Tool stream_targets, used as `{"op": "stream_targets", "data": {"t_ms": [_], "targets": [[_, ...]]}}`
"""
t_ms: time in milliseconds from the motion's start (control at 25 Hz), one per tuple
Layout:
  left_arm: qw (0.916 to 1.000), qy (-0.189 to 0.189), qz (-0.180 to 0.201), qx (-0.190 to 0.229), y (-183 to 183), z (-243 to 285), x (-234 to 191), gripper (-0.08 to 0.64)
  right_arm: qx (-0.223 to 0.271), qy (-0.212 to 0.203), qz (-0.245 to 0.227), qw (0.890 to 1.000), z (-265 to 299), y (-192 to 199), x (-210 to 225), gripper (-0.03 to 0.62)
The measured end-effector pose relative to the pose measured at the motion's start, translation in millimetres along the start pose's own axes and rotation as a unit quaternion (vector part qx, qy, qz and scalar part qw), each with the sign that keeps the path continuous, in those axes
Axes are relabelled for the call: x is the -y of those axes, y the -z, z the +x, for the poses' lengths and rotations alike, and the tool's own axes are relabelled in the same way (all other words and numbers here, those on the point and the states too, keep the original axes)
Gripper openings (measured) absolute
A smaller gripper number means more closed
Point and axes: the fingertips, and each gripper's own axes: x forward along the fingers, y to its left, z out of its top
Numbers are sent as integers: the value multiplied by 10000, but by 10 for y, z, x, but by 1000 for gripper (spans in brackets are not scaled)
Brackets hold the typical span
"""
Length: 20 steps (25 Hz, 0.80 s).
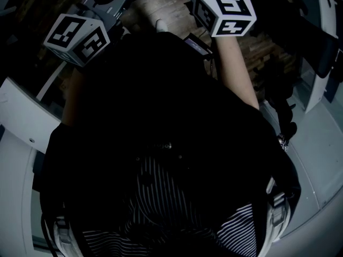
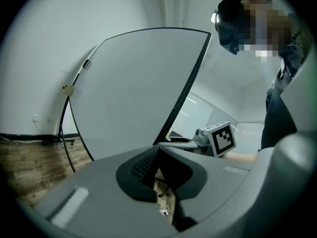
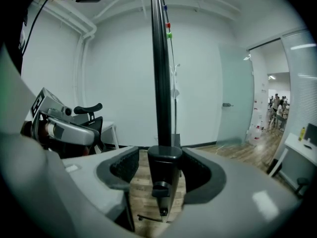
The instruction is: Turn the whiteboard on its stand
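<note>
White walls (image 2: 39,58) and wood floor (image 2: 29,167) surround the whiteboard (image 2: 138,88), upright on its stand (image 2: 63,133). Our right claw (image 3: 162,153) stands released around the pivot bracket (image 3: 164,171); the left claw (image 2: 159,157) meets the frame (image 2: 183,93), grip unclear. We judge turning comes next: one steady push on the edge

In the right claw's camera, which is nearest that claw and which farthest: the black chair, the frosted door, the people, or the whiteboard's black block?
1. The black block: middle, between the right claw's open jaws.
2. The black chair, left, and the frosted door, right: too close to call.
3. The people: far right, beyond the doorway.
</note>
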Motion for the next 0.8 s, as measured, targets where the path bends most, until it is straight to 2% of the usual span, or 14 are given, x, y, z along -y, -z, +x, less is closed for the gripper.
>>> {"op": "stream_targets", "data": {"t_ms": [280,360,400,560,800], "targets": [[10000,62,-5,51,106,36,-16,2,61,77,-39,9999,143,42,30,251],[9998,122,-7,132,43,44,21,2,235,41,19,9997,123,-39,91,196],[9998,114,-10,156,25,39,38,2,260,-18,-30,9997,113,-64,101,195],[9998,-127,-143,81,82,-24,-54,2,132,-156,-319,9993,171,-52,14,192],[9997,-150,-115,153,78,4,-149,2,-230,34,-626,9978,404,-44,-124,192]]}}
